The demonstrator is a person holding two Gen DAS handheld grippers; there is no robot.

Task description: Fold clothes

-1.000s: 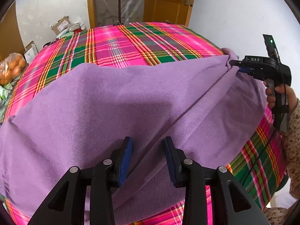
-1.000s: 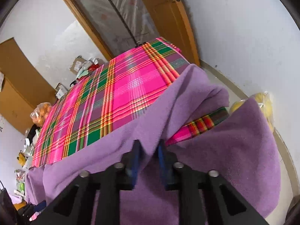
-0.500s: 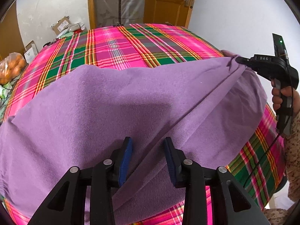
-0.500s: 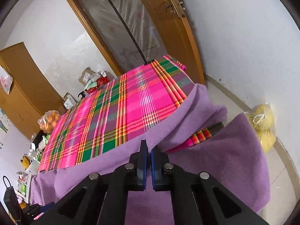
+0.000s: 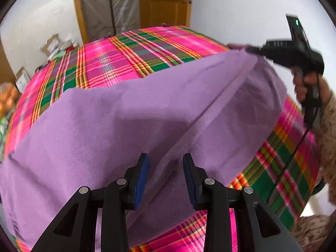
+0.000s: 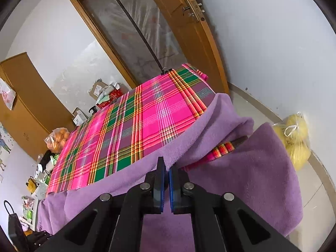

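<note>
A large purple fleece garment (image 5: pixel 117 121) lies across the near half of a table covered by a pink and green plaid cloth (image 5: pixel 117 67). My left gripper (image 5: pixel 166 163) hovers open just above the garment's near part, its blue pads astride a raised crease. My right gripper (image 6: pixel 166 168) is shut on the garment's edge (image 6: pixel 189 145) and holds it lifted; a flap of the purple garment (image 6: pixel 262 168) hangs below it over the table's side. In the left wrist view the right gripper (image 5: pixel 250 50) pinches the garment's far right corner, held by a hand (image 5: pixel 304 84).
A wooden door (image 6: pixel 189 33) and a plastic-covered doorway stand behind the table. A bag of yellow fruit (image 6: pixel 296 138) sits on the floor by the wall. A bag of oranges (image 6: pixel 58 138), boxes (image 6: pixel 98 90) and clutter line the table's left side beside a wooden cabinet (image 6: pixel 23 96).
My right gripper has closed on the garment's edge and lifted it up and away from the table. The left gripper has stayed open in place.
</note>
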